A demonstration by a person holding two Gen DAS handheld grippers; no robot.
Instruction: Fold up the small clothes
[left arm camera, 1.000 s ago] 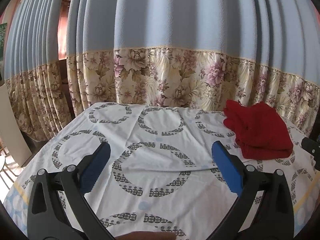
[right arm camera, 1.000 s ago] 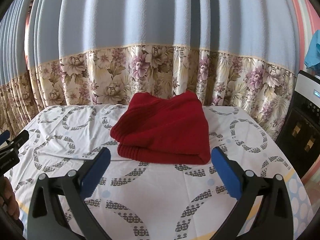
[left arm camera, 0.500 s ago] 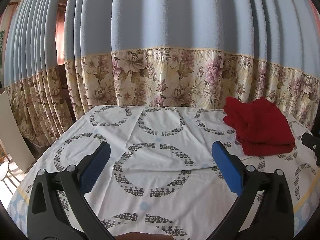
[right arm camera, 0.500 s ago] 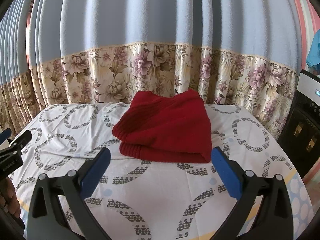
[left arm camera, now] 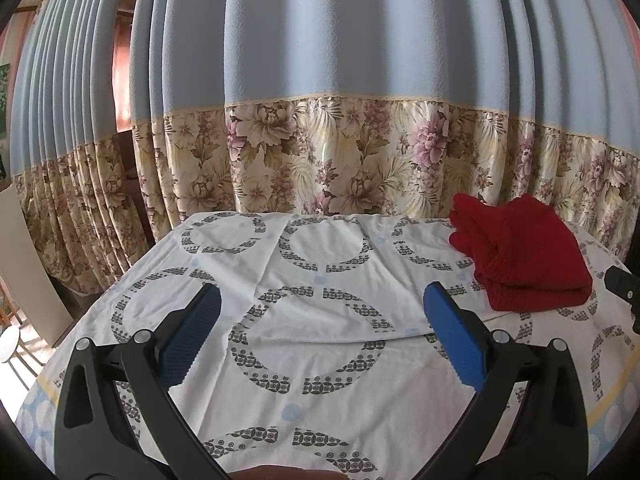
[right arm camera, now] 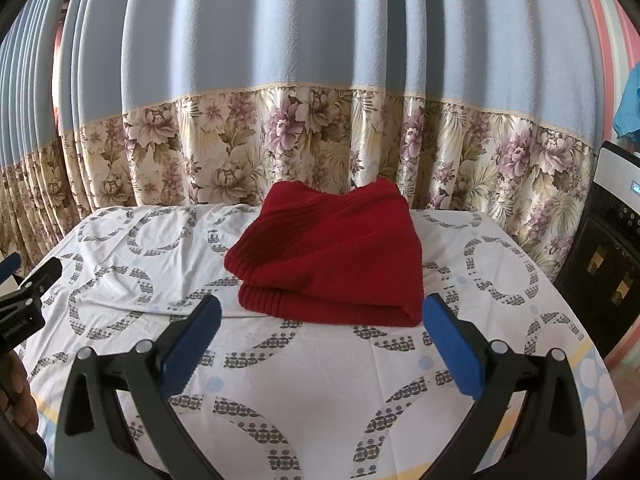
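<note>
A red knitted garment (right arm camera: 332,256) lies folded on a table covered with a white cloth (right arm camera: 320,368) printed with grey rings. In the right wrist view it sits at the centre of the frame, just beyond the tips of the right gripper (right arm camera: 320,320), whose blue-padded fingers (right arm camera: 450,344) stand wide apart and hold nothing. In the left wrist view the same garment (left arm camera: 520,256) is at the right of the frame, well off to the side of the left gripper (left arm camera: 320,320), which is also spread wide and empty above the bare cloth (left arm camera: 320,360). A loose fold of the cloth (left arm camera: 332,308) lies flat between that gripper's fingers. The tip of the left gripper shows at the left edge of the right wrist view (right arm camera: 24,300). Behind the table hangs a blue curtain (right arm camera: 320,40) with a flowered lower band. A dark appliance (right arm camera: 608,248) stands at the right edge.
</note>
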